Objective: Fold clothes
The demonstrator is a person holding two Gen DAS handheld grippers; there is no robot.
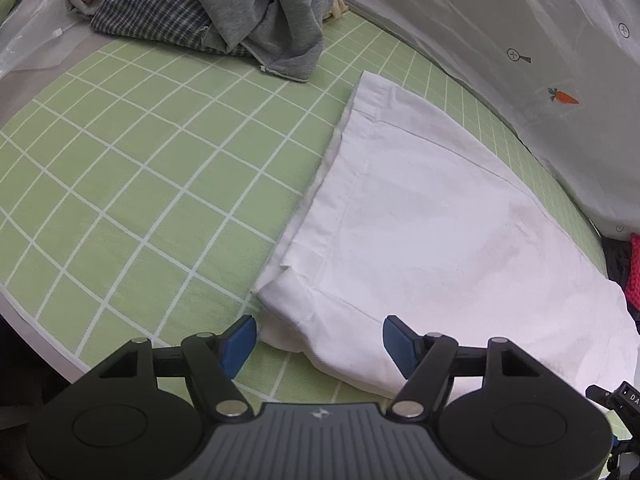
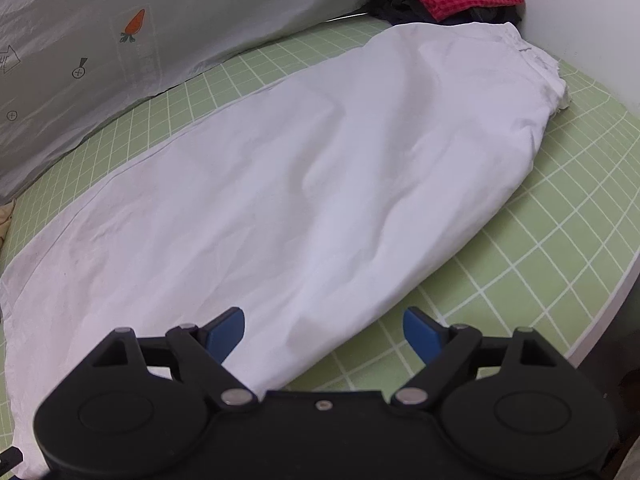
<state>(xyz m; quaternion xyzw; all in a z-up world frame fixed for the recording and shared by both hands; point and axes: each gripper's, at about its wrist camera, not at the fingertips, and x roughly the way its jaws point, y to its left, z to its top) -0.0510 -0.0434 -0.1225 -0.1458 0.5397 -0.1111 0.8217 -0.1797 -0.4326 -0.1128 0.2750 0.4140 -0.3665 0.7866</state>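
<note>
Lying long across the green checked bed sheet [image 1: 132, 184], the white garment [image 1: 420, 216] is half-folded. My left fingers [image 1: 240, 340] and right fingers [image 2: 224, 334] stand open, empty, at its near edge — next pinch both layers evenly before folding.

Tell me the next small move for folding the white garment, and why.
Probably lower both open claws, left claw and right claw, and pinch the near edge of the white garment: it lies flat on the green grid mat, ungripped.
</note>
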